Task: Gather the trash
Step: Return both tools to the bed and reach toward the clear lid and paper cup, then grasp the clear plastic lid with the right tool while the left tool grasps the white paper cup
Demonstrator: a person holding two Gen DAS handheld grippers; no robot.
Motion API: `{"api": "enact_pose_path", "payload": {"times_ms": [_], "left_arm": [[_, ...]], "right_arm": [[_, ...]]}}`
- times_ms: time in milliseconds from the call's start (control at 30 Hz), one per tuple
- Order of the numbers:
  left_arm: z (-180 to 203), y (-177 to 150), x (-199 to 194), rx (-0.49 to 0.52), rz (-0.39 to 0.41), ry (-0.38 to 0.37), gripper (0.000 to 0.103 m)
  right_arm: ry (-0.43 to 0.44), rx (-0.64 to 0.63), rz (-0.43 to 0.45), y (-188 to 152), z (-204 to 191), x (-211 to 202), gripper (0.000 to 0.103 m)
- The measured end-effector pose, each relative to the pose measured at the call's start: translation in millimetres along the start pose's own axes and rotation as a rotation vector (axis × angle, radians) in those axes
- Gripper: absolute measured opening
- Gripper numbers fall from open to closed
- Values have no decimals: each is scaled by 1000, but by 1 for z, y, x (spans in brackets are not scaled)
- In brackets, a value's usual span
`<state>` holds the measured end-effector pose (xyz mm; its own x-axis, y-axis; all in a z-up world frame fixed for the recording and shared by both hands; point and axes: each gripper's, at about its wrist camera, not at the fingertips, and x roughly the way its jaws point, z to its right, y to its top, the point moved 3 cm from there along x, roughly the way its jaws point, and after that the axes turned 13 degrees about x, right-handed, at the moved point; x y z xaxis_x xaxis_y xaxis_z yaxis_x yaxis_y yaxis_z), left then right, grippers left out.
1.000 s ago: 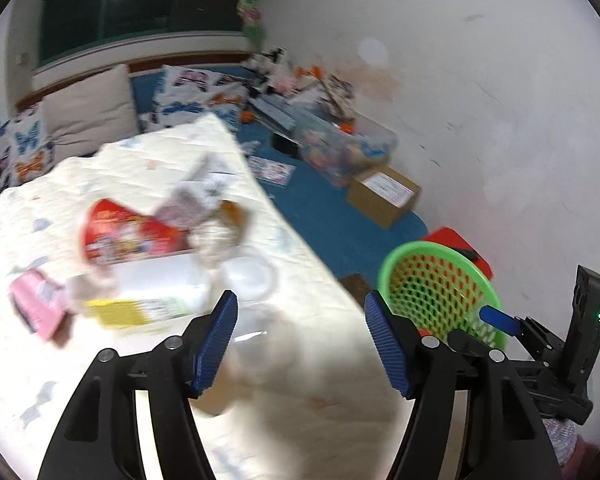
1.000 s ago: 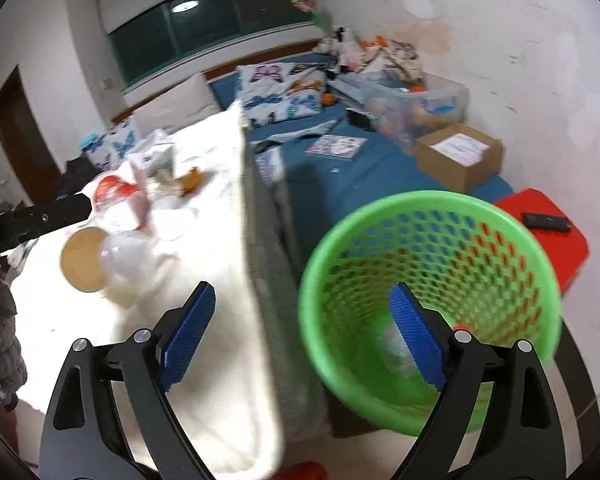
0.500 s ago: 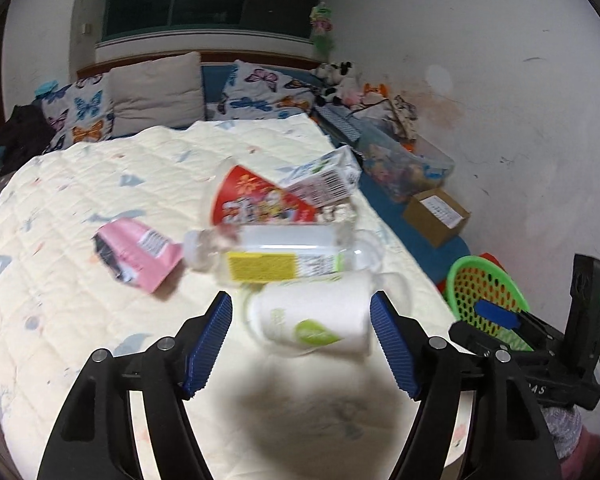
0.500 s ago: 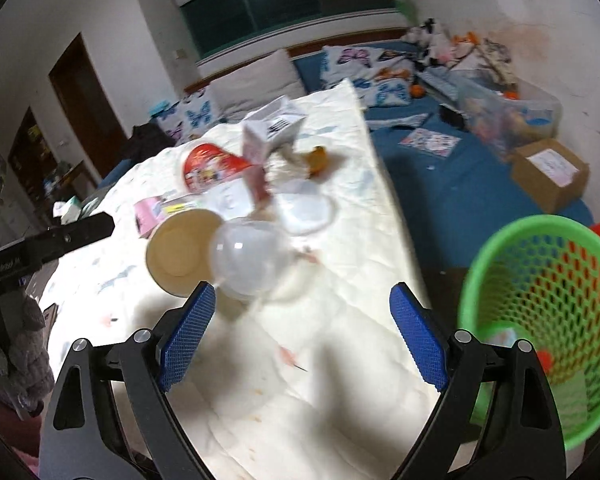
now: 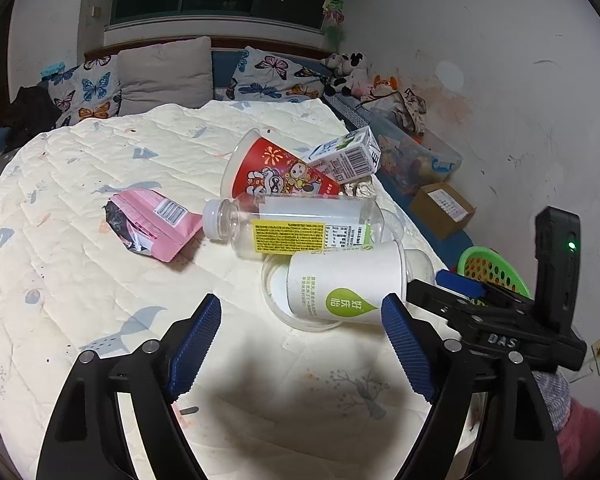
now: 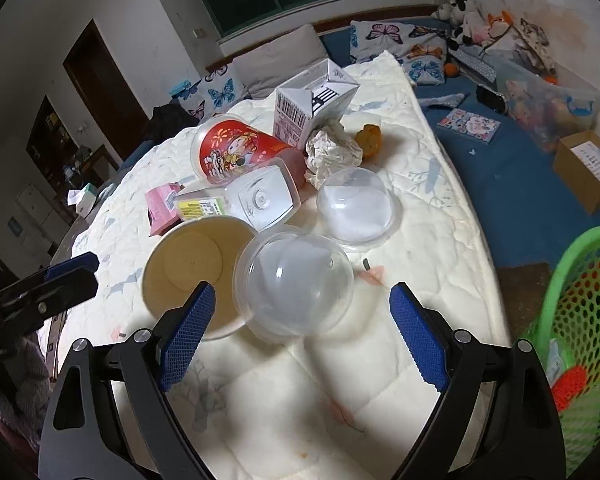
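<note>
Trash lies on the quilted bed (image 5: 80, 208): a white paper cup (image 5: 342, 282) on its side with a clear dome lid (image 6: 296, 284), a clear plastic bottle (image 5: 296, 226), a red printed cup (image 5: 276, 174), a milk carton (image 5: 346, 156), a pink wrapper (image 5: 154, 222), a second dome lid (image 6: 356, 210), crumpled paper (image 6: 330, 150). My left gripper (image 5: 300, 344) is open and empty just short of the paper cup. My right gripper (image 6: 300, 328) is open and empty, close in front of the dome lid. The green mesh basket (image 6: 576, 320) stands at the right.
Pillows (image 5: 164, 74) line the bed's far end. On the blue floor to the right are a cardboard box (image 6: 590, 168), a clear bin of toys (image 6: 548, 100) and soft toys against the wall. The bed edge (image 6: 488, 248) runs beside the basket.
Both grippers swung left from the basket toward the trash pile on the bed and moved closer. Both stay open and empty.
</note>
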<state>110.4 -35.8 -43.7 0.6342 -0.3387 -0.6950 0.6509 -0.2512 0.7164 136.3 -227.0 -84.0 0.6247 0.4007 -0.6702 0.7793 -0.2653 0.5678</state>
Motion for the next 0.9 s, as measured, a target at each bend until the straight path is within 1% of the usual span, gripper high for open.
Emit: {"api": "enact_pose_path", "payload": {"times_ms": [267,367,433,467,633,767,900], "left_arm": [[-1,1,4,-5,-3,-21,84],[0,2,6,4,-8,-26,86],[3,4,9,15,-12,-32,87],[4,5,11,20,-13,-33,87],[11,8,21,39,-26,-63,89],[13,10,30,47,-34,-82,91],[12,13,40,37,-38,-127,92]], "right_arm": [[26,13,-35,2,2,15,88],[30,12,-42,2,3,16,76],[38,13,-47,3,3,17,67],[37,7,-46,3,3,17,65],[20,-18,-16,-1,1,9,65],[10,-26,18,-3,3,-7,65],[-5,-34,61,-5,6,-28,65]]}}
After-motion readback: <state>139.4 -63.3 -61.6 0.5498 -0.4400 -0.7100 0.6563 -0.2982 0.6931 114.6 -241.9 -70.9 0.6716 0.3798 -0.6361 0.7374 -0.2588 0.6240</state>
